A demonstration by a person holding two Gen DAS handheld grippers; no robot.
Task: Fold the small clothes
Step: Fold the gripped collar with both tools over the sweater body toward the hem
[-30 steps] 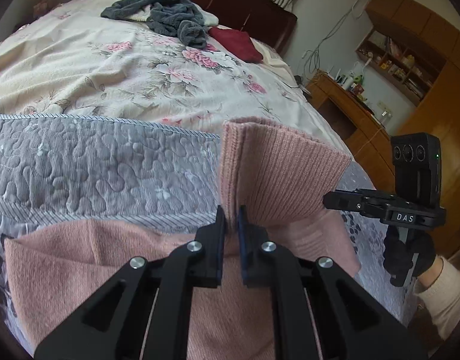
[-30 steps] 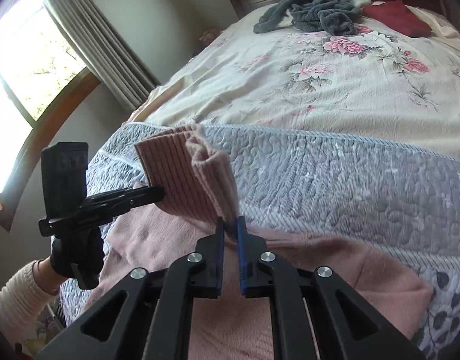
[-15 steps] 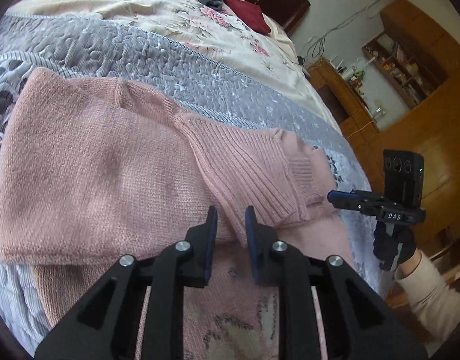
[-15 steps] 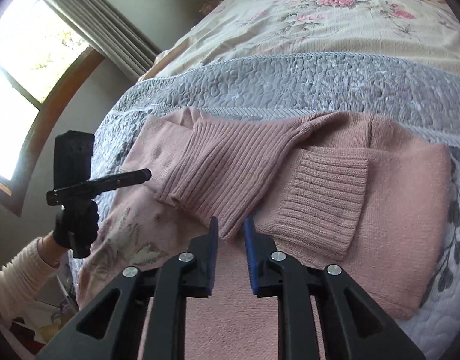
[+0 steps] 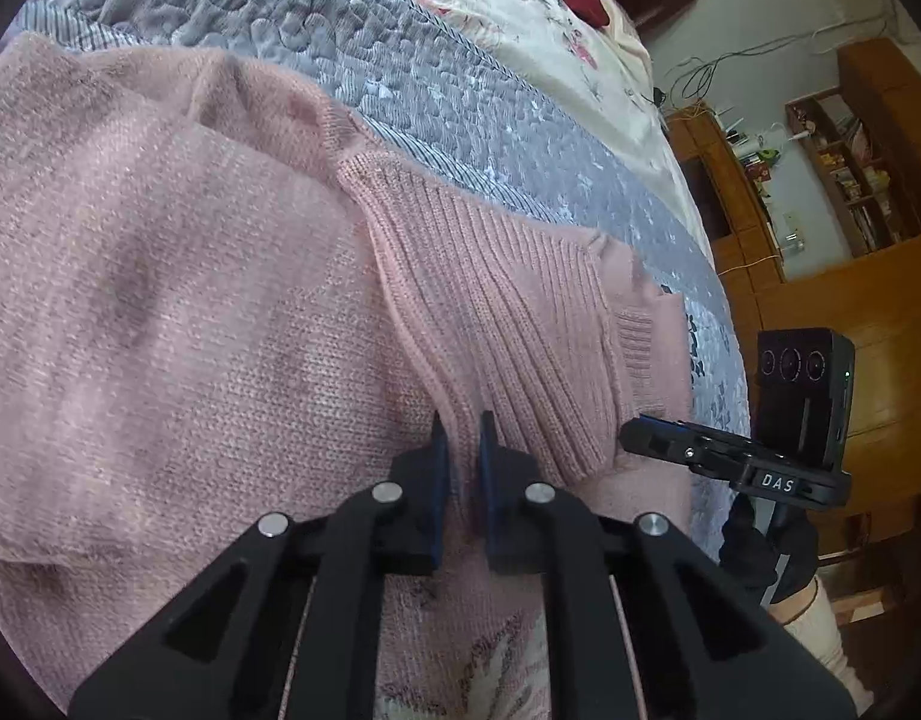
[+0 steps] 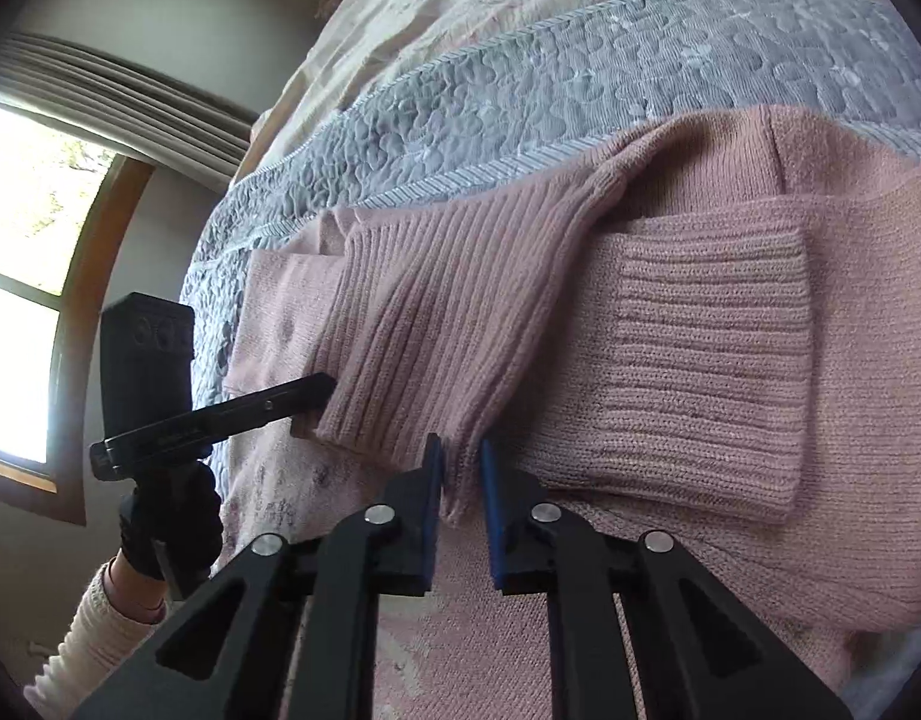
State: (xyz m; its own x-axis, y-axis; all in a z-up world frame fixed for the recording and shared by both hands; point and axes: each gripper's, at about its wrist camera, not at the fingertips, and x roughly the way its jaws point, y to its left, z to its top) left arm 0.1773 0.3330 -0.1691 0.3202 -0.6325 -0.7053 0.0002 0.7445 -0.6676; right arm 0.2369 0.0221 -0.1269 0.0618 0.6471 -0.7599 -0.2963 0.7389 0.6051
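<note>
Both grippers sit low over the pink sweater [image 5: 178, 312]: the left gripper [image 5: 460, 450] and the right gripper [image 6: 462, 468] each stand narrowly parted around the ribbed sleeve [image 6: 436, 324]. The sweater lies on the grey quilt [image 6: 520, 90], floral bedspread [image 5: 544, 18] beyond.

The white letters "DAS" are read on the black body of the right gripper [image 5: 634, 438], seen right of the left gripper [image 5: 460, 444]; no other text can be made out.
</note>
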